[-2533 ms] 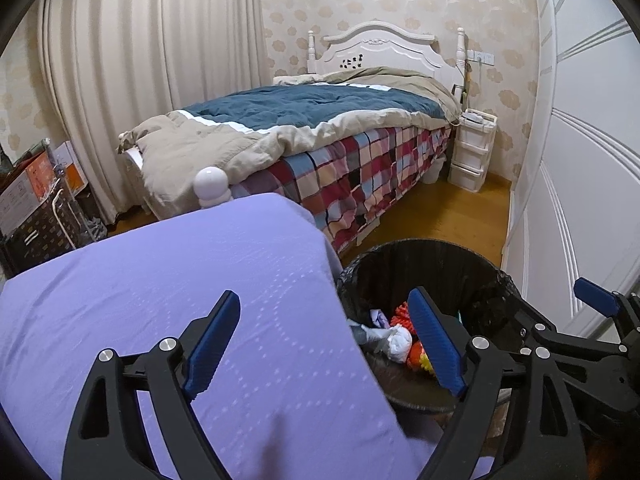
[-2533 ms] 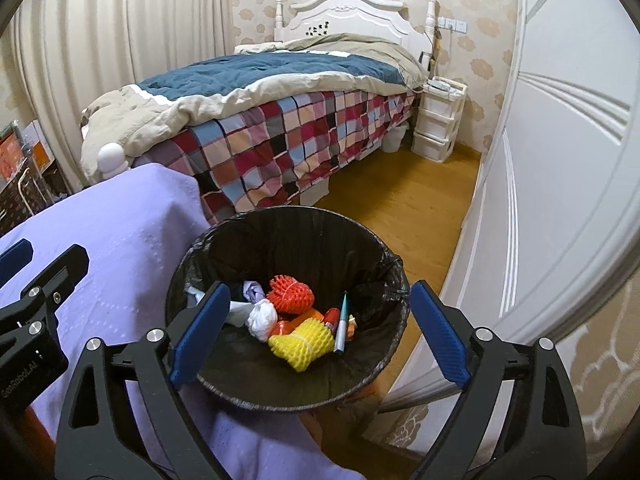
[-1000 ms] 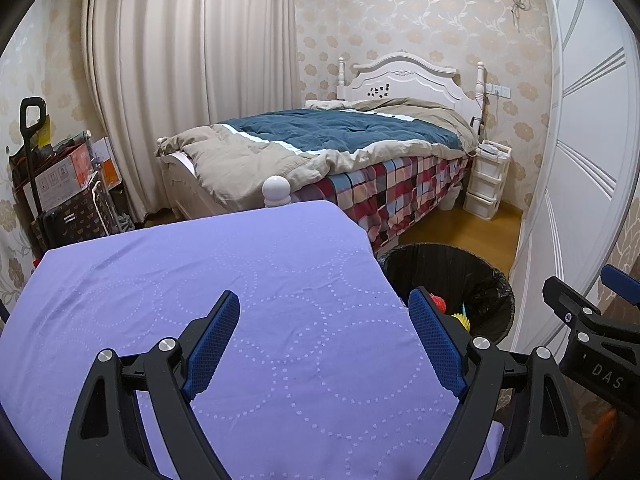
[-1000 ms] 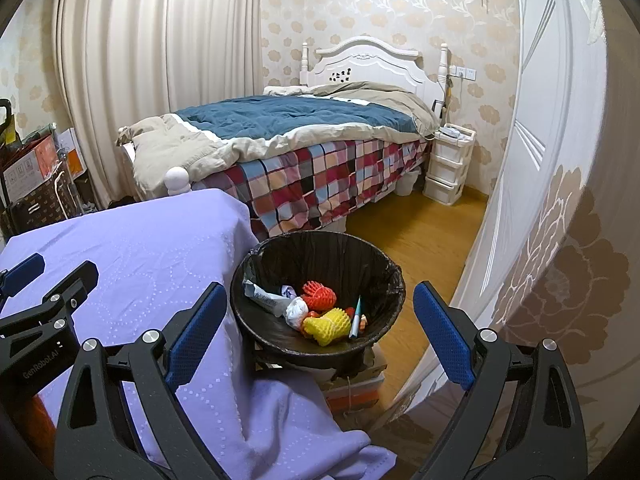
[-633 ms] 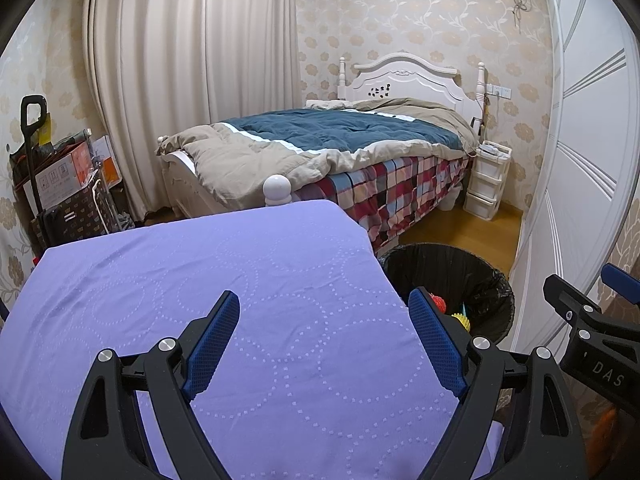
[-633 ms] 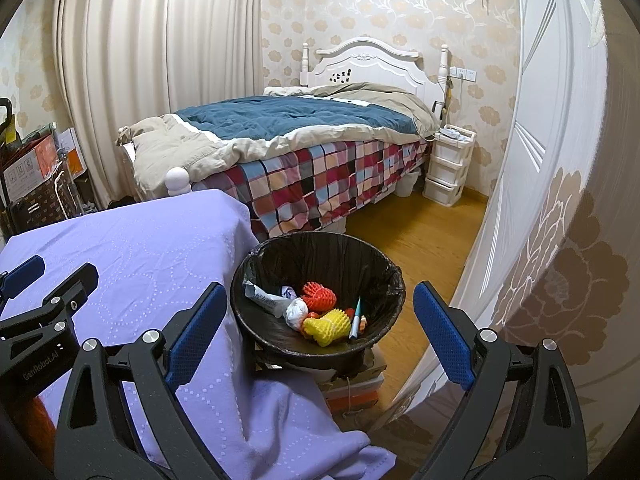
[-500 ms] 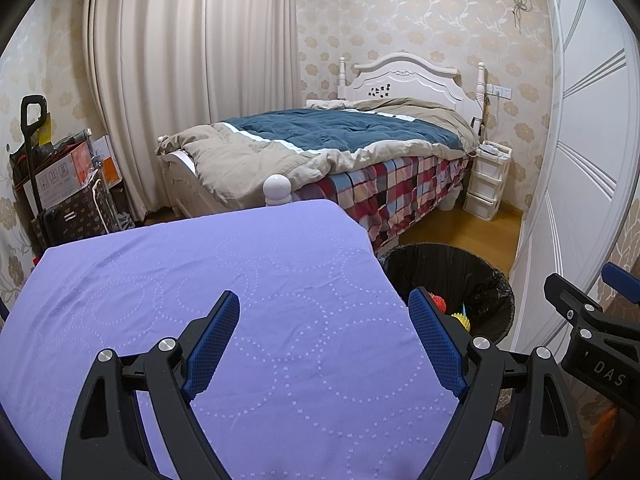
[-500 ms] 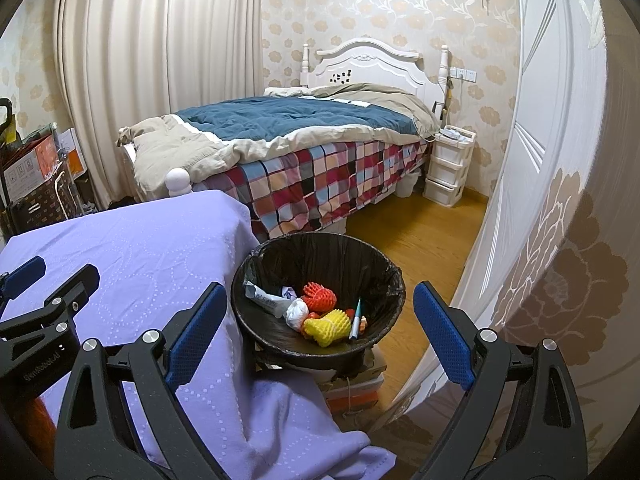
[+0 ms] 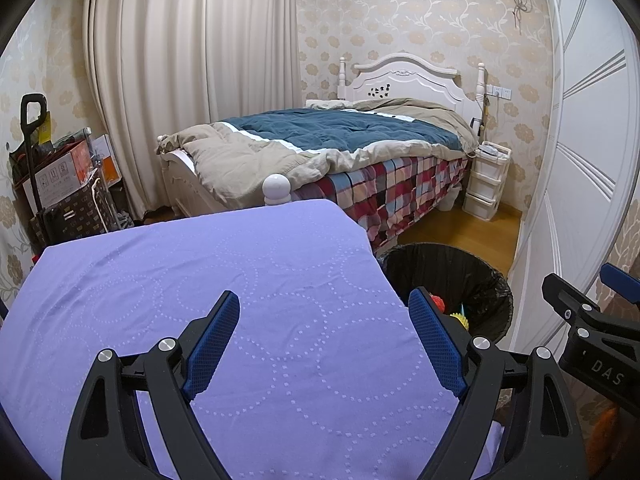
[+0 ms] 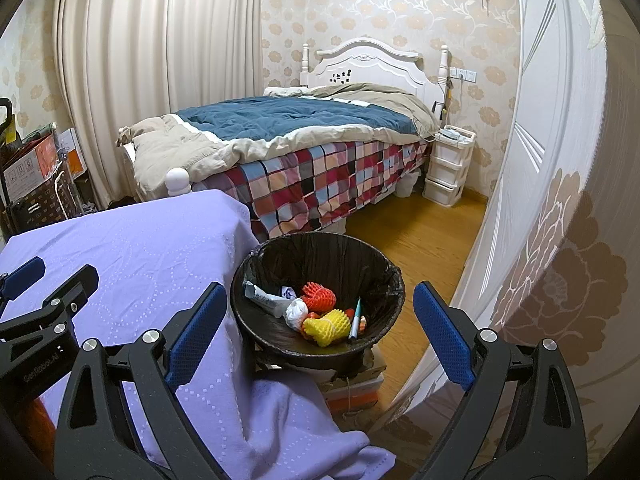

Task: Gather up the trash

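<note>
The purple cloth [image 9: 224, 304] over the table is bare in both views, and I see no loose trash on it, so I judge that the collecting is nearly finished or finished. The black-lined trash bin [image 10: 320, 252] stands just beside the right edge of the table, and it seems to rest on a low box [image 10: 354, 390], not on the floor; this is the main risk, because a push from a gripper or from the hanging cloth could tip it and spill everything on the wooden floor. Inside the bin lie the trash pieces: a crumpled wrapper [image 10: 264, 299], a red foam net [image 10: 319, 296], a yellow foam net [image 10: 326, 327], a white paper ball [image 10: 296, 312] and a pen [image 10: 355, 319] that leans against the liner. The left gripper [image 9: 326, 338] hovers above the cloth with jaws spread wide and nothing between them. The right gripper [image 10: 318, 334] hovers near the bin, jaws also spread and empty. If a pad catches the liner, the bag may pull out.
</note>
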The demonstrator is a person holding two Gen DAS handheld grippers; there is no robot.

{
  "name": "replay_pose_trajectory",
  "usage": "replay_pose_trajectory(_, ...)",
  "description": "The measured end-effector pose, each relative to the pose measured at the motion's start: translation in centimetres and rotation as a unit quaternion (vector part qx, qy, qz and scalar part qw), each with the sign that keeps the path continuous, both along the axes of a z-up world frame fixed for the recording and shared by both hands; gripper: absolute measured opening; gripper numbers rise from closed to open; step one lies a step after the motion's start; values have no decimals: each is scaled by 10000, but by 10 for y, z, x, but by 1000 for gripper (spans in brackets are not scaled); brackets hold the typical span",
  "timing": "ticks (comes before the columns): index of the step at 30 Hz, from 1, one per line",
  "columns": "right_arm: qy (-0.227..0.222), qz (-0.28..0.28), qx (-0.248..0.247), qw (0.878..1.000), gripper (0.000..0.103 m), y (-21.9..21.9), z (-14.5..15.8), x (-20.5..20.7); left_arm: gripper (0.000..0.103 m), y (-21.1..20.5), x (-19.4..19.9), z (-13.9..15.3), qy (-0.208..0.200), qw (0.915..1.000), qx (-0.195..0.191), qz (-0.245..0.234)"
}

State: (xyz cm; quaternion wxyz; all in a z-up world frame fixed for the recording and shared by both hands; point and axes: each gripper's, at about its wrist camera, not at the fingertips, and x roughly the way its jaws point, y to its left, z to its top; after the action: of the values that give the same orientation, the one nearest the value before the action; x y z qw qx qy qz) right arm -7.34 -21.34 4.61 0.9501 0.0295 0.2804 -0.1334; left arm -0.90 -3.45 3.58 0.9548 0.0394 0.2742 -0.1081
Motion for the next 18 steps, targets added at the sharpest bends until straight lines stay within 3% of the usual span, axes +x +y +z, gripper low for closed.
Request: replay_pose_trajectory(18, -1, 6, -7, 10000, 92, 0, -1, 0, 84, 1, 0, 0, -9, 10000, -4, 11)
